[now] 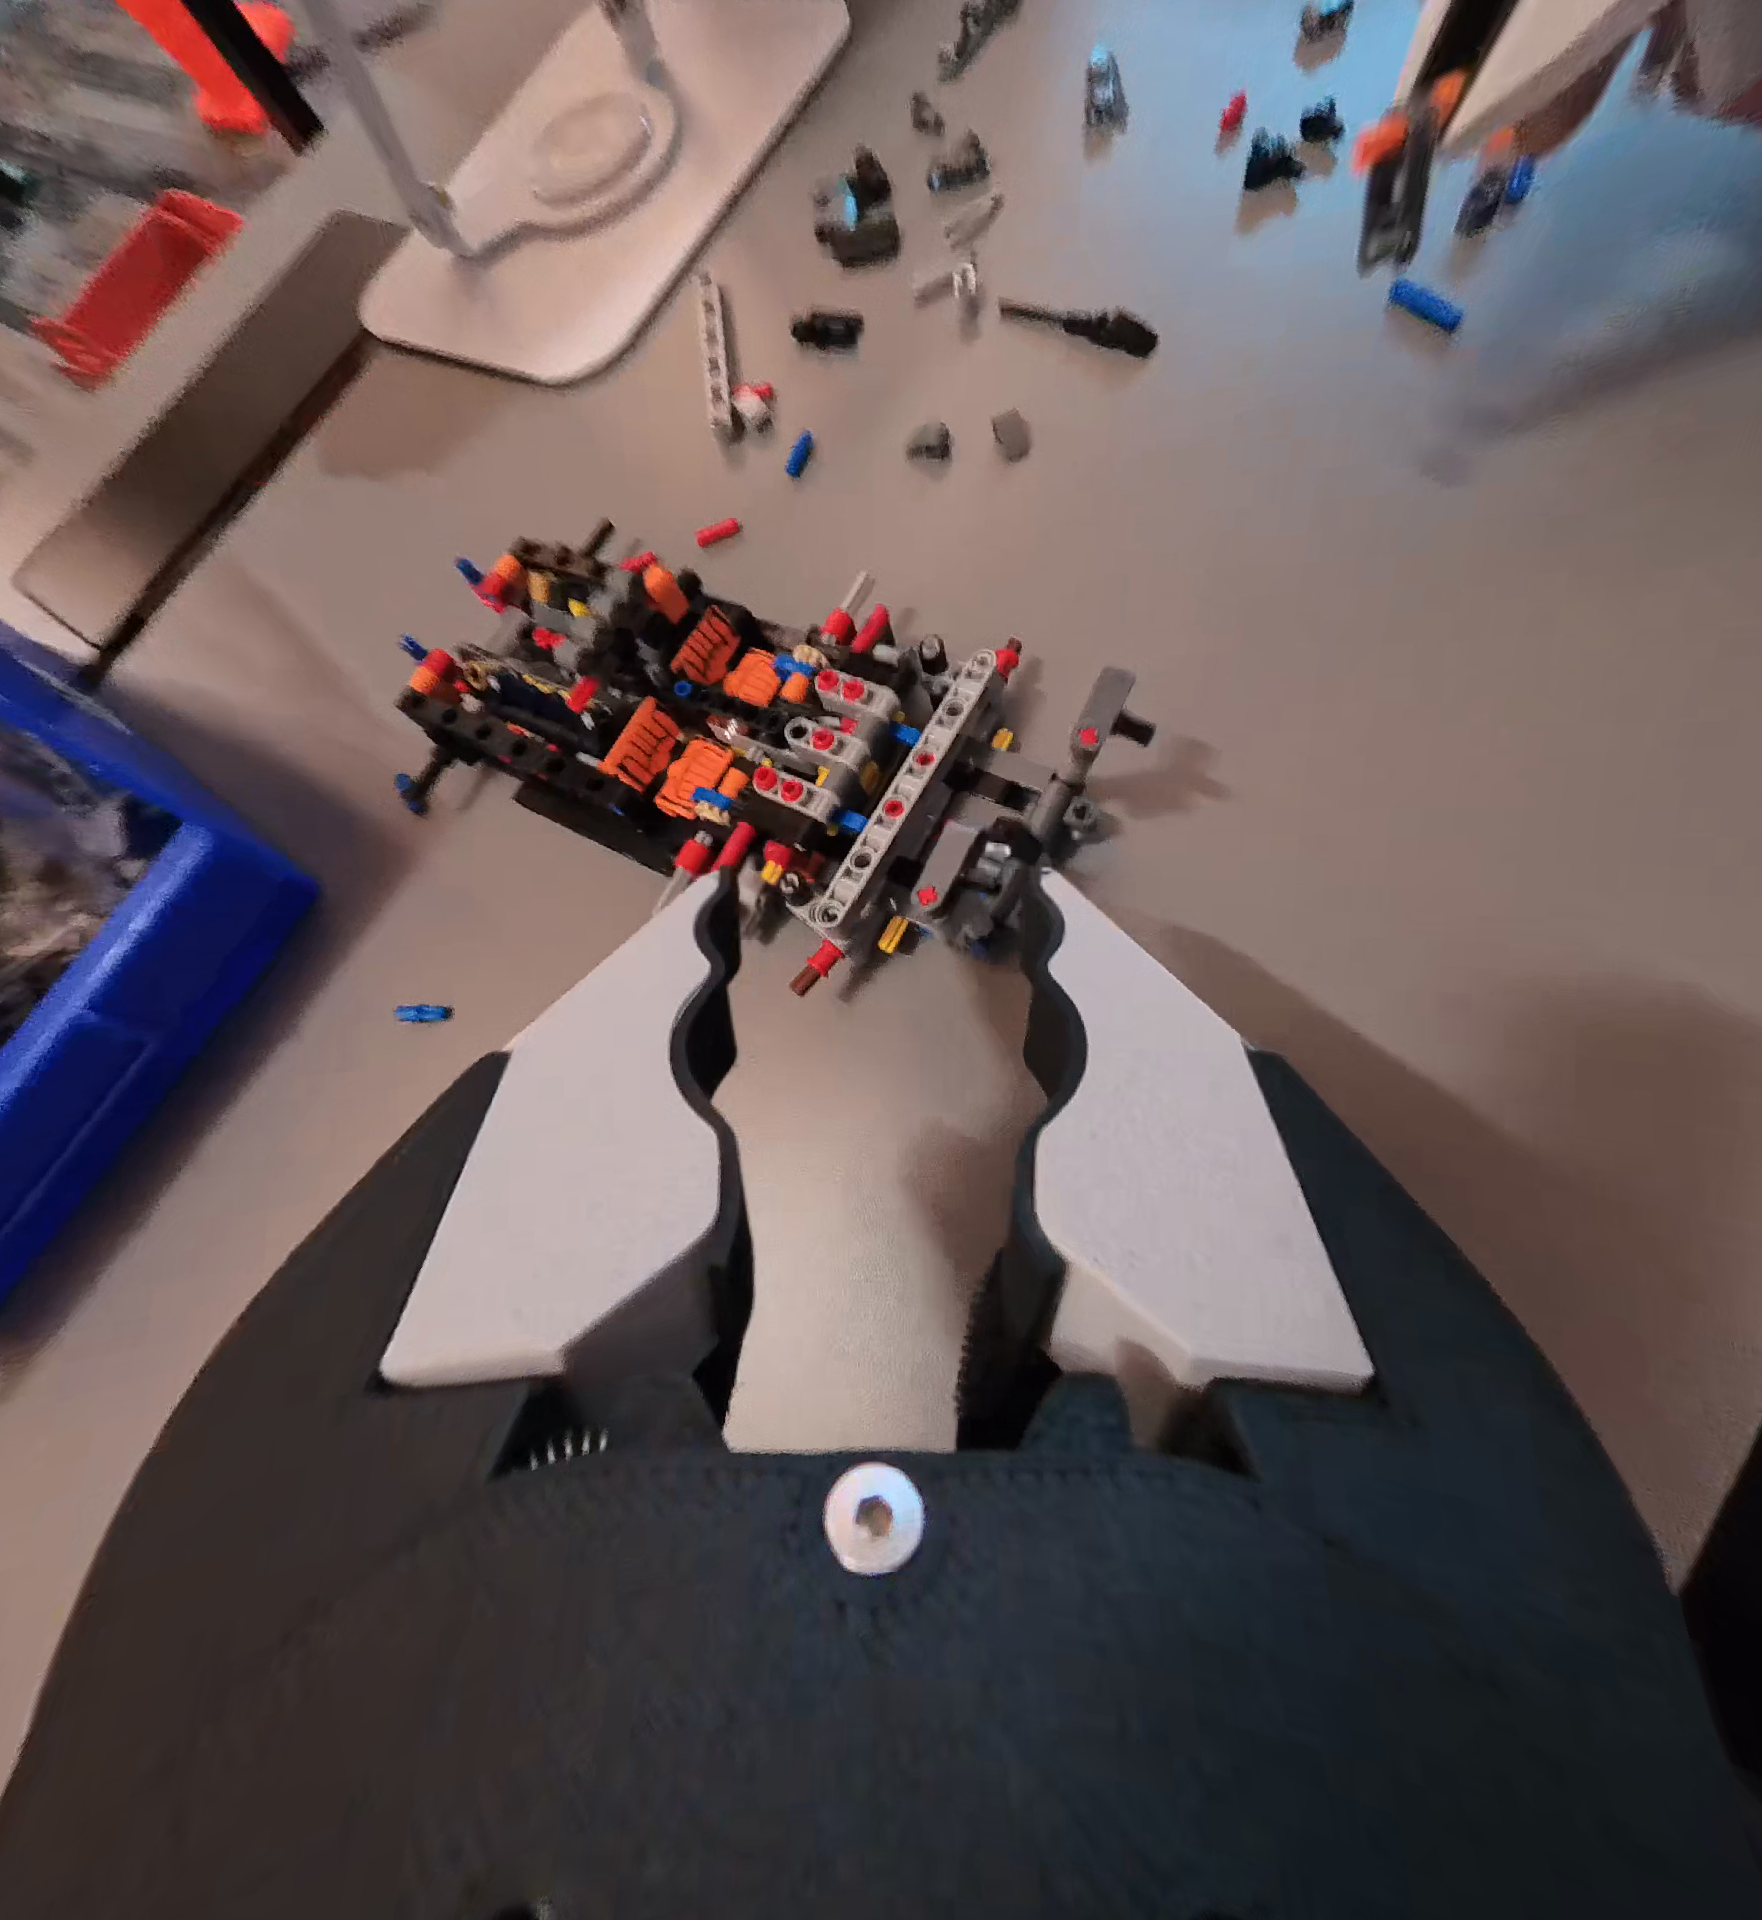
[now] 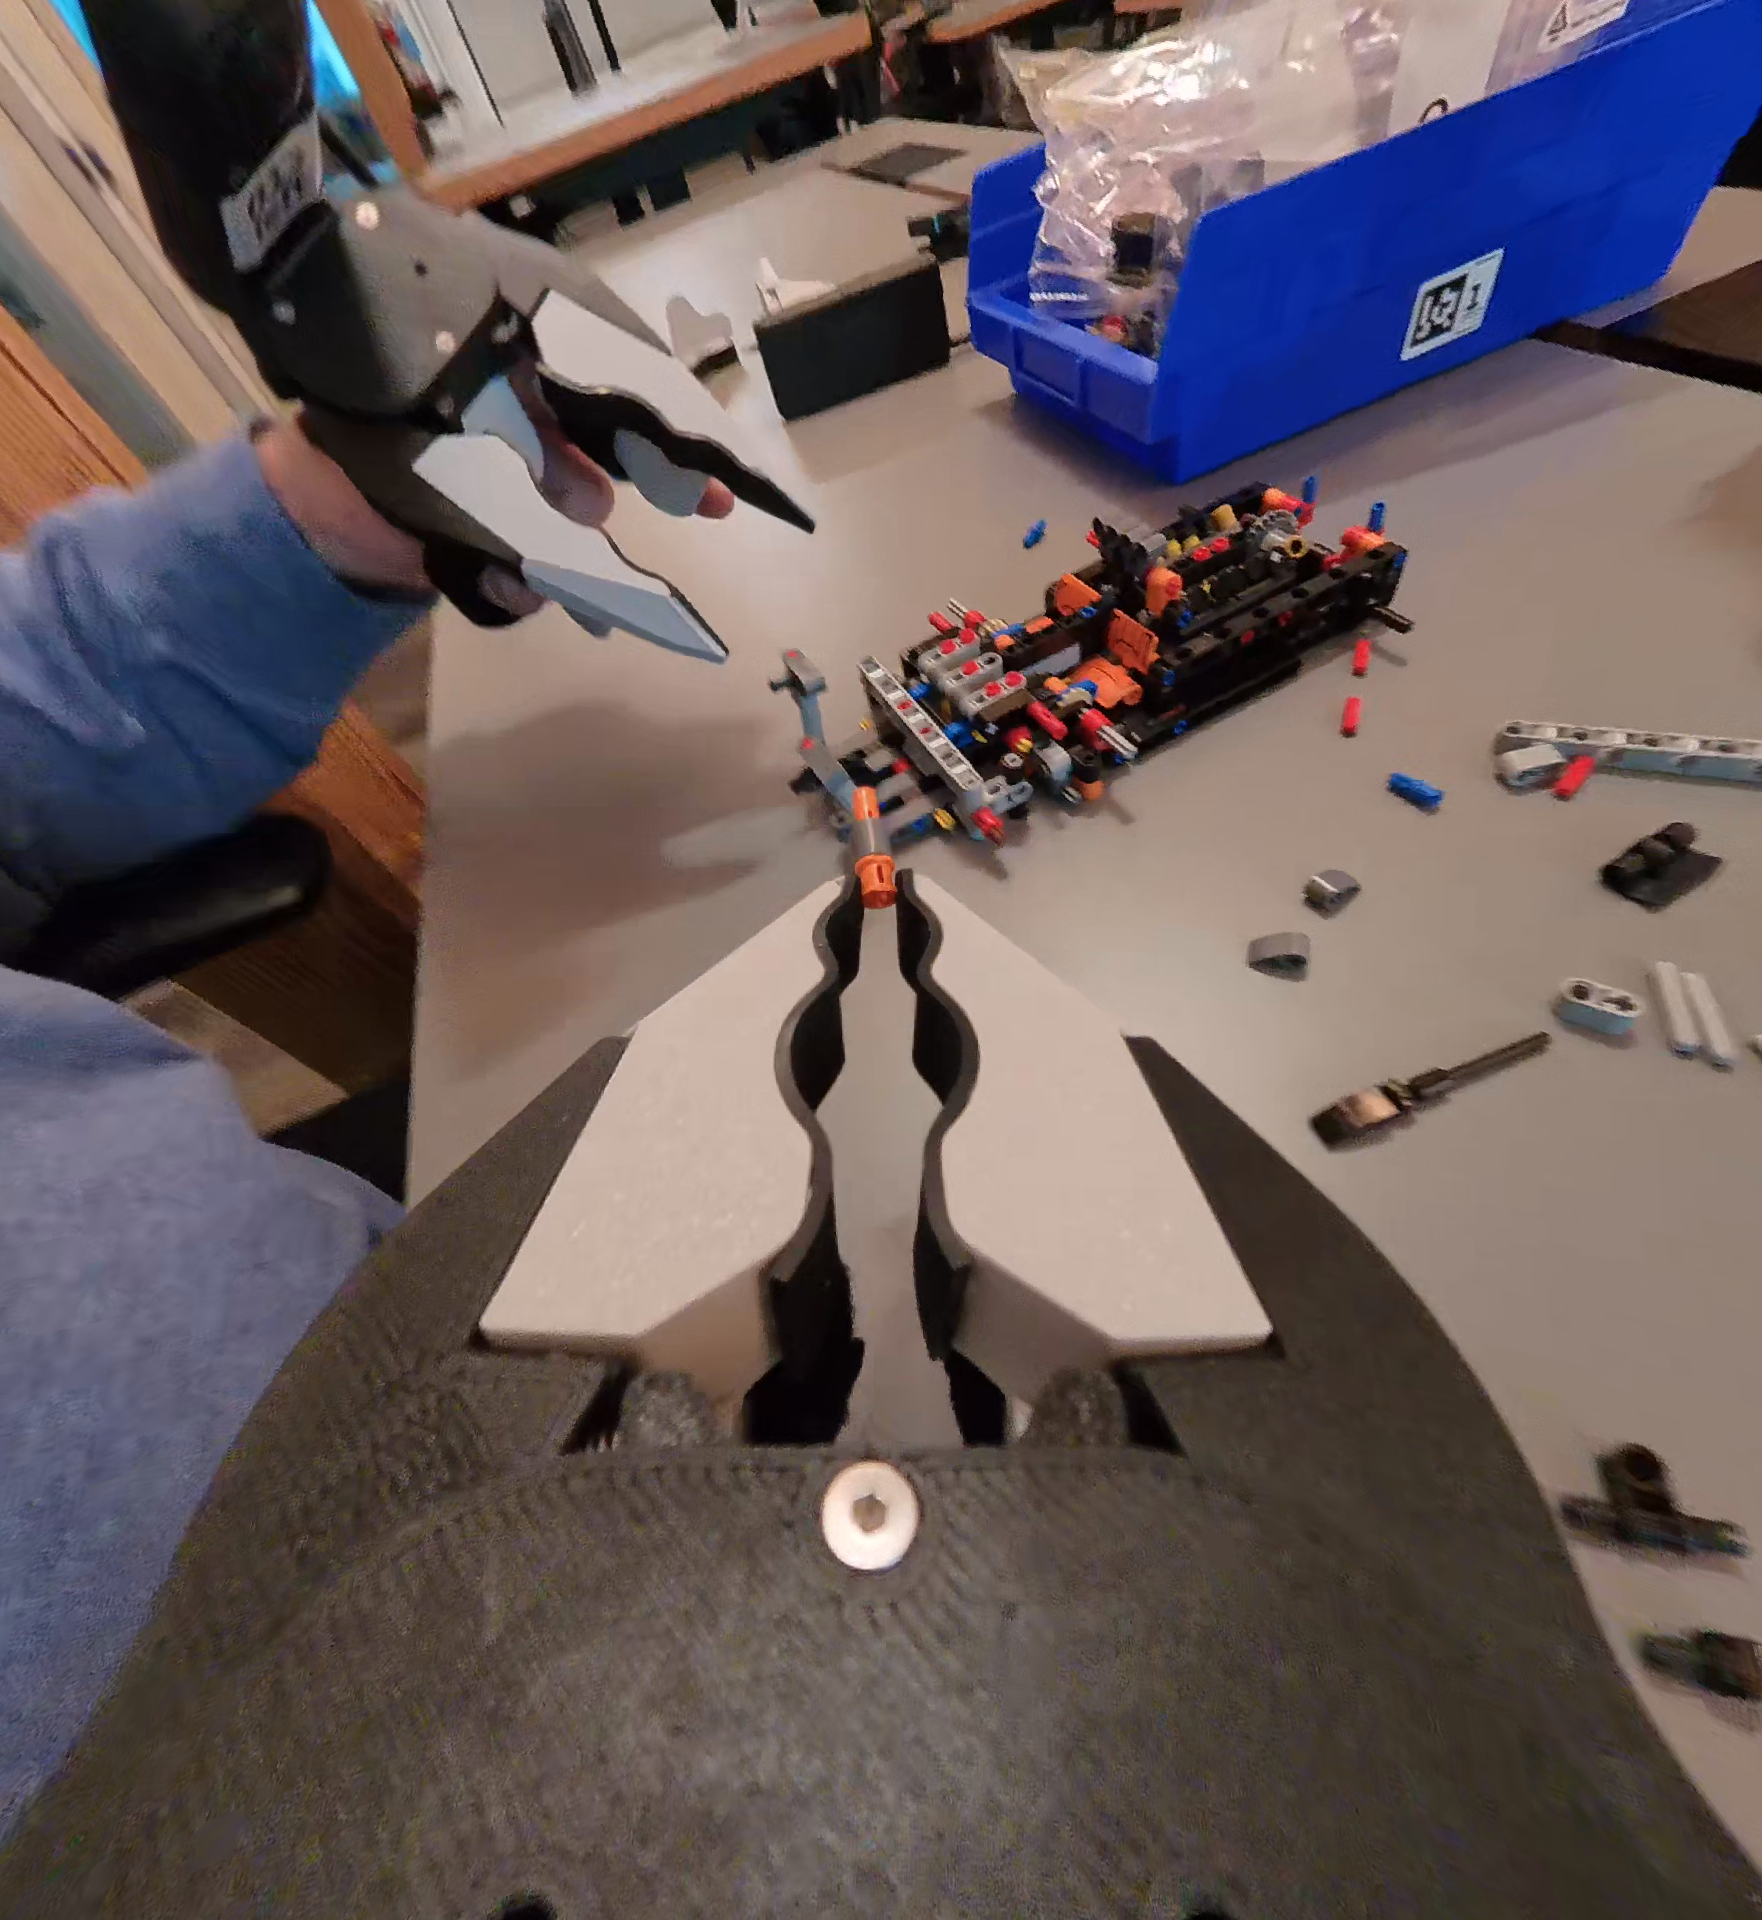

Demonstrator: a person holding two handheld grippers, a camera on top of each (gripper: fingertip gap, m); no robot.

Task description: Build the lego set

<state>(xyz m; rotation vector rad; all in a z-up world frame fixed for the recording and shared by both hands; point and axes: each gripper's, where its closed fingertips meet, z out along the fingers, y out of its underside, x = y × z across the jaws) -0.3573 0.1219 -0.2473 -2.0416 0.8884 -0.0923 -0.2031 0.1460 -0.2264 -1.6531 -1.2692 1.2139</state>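
— While we pinch the short grey axle with orange bushes in the nearly shut right hand-held gripper, where's the black, orange and grey brick chassis?

— Flat on the grey tabletop, just ahead. Our left hand-held gripper hangs over its near end, jaws wide apart, empty.

— We should brace the chassis first, then line the axle up squarely.

— Agreed; loose parts and the blue plastic bin lie beyond.

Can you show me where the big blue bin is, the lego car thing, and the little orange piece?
blue bin (image 2: 1376, 343), right wrist view, front wall.
lego car (image 2: 1147, 644), right wrist view, middle of frame.
orange piece (image 2: 875, 878), right wrist view, its orange end.
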